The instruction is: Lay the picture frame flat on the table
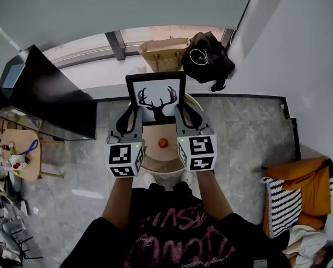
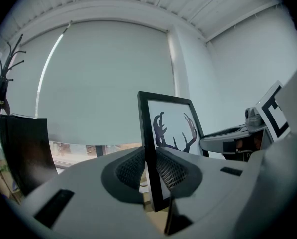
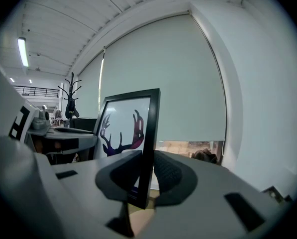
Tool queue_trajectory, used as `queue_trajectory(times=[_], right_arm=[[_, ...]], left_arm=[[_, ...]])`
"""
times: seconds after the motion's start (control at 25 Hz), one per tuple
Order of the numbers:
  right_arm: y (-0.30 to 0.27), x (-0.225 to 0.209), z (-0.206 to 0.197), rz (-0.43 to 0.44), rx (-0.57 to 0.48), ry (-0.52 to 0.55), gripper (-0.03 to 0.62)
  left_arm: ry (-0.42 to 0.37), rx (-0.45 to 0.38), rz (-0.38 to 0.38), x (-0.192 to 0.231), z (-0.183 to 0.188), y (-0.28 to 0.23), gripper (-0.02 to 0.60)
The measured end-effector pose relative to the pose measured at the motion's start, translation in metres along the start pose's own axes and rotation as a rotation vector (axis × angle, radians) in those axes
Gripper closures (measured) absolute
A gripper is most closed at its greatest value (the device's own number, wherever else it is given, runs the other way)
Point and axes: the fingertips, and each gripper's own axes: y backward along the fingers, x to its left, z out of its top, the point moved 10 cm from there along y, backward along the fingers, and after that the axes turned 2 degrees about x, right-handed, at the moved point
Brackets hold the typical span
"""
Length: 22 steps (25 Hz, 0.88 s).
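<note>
A black picture frame [image 1: 155, 98] with an antler print stands upright over the far side of a small round wooden table [image 1: 162, 159]. My left gripper [image 1: 133, 115] is shut on the frame's left edge [image 2: 148, 148], its pads pressed on both faces. My right gripper [image 1: 180, 115] is shut on the right edge [image 3: 149, 148] in the same way. In each gripper view the frame [image 2: 170, 128] rises between the jaws with the antlers [image 3: 122, 131] facing inward. The frame's lower edge is hidden behind the grippers.
A small red object [image 1: 163, 143] lies on the table in front of the frame. A woven basket [image 1: 164, 53] and a black bag [image 1: 207, 59] sit by the window. A dark cabinet [image 1: 43, 94] stands at the left, and an orange chair [image 1: 300, 188] at the right.
</note>
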Motion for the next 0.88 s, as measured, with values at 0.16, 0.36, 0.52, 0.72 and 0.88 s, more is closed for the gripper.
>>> queue_trajectory(times=[0.16,0.36,0.52,0.72,0.88], right_arm=[[-0.004,0.000,-0.009,0.009,0.026,-0.008,0.511],[-0.010,-0.002,-0.016,0.017,0.047,-0.017,0.511],[-0.013,-0.002,-0.020,0.018,0.062,-0.023,0.511],[-0.016,-0.002,-0.025,0.017,0.086,-0.031,0.511],[-0.014,-0.003,-0.035,0.019,0.104,-0.040,0.511]], left_arm=[[0.006,0.026,0.005,0.000,-0.009,-0.002,0.508],[0.009,0.046,0.010,0.001,-0.017,-0.006,0.508],[0.027,0.065,0.009,0.002,-0.021,-0.008,0.508],[0.032,0.085,0.005,0.004,-0.027,-0.010,0.508],[0.041,0.106,0.003,0.000,-0.037,-0.009,0.508]])
